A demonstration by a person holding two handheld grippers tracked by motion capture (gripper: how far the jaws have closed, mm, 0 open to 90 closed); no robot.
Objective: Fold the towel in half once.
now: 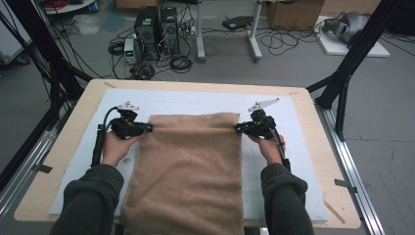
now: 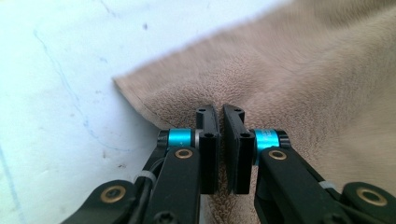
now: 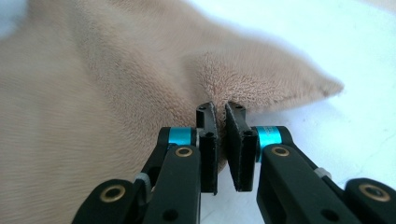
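A tan towel (image 1: pixel 188 166) lies lengthwise down the middle of the white mat (image 1: pixel 205 102), its near end hanging over the table's front edge. My left gripper (image 1: pixel 147 128) is shut on the towel's left edge near the far corner; in the left gripper view the jaws pinch the towel (image 2: pixel 280 84) at my left gripper (image 2: pixel 220 112). My right gripper (image 1: pixel 238 129) is shut on the towel's right edge near its far corner. In the right gripper view the towel (image 3: pixel 116 93) bunches into my right gripper (image 3: pixel 220 108), with its corner pointing right.
The mat covers a wooden table (image 1: pixel 313 122). Black frame struts (image 1: pixel 350 63) rise at both far sides. Computer towers (image 1: pixel 156 32), cables and boxes sit on the floor beyond the table.
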